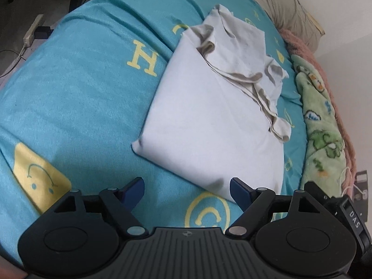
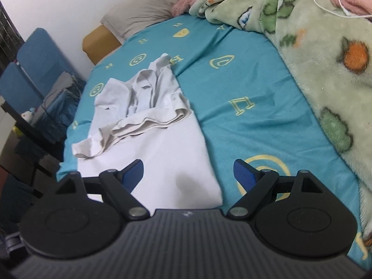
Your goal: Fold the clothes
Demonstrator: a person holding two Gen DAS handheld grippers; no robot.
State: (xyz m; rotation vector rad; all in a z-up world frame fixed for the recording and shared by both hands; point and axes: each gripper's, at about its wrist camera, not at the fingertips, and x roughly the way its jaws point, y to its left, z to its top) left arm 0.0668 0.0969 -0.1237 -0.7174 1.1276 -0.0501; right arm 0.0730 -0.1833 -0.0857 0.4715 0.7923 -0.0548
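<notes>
Both my tongs, left (image 1: 187, 191) and right (image 2: 188, 174), gape wide, holding nothing. They hover over the shirt (image 1: 209, 116), its sleeves bunched, on the sheet (image 1: 81, 97)

Left tongs (image 1: 187, 191) gape wide, holding nothing; right tongs (image 2: 188, 173) likewise spread, blue pads apart.

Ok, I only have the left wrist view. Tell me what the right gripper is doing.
Observer: The right gripper is open and empty. It is over the near corner of the white shirt.
Operator: Now say what's beyond the bed on the shirt's side.
Observer: A blue chair stands beside the bed there.
</notes>
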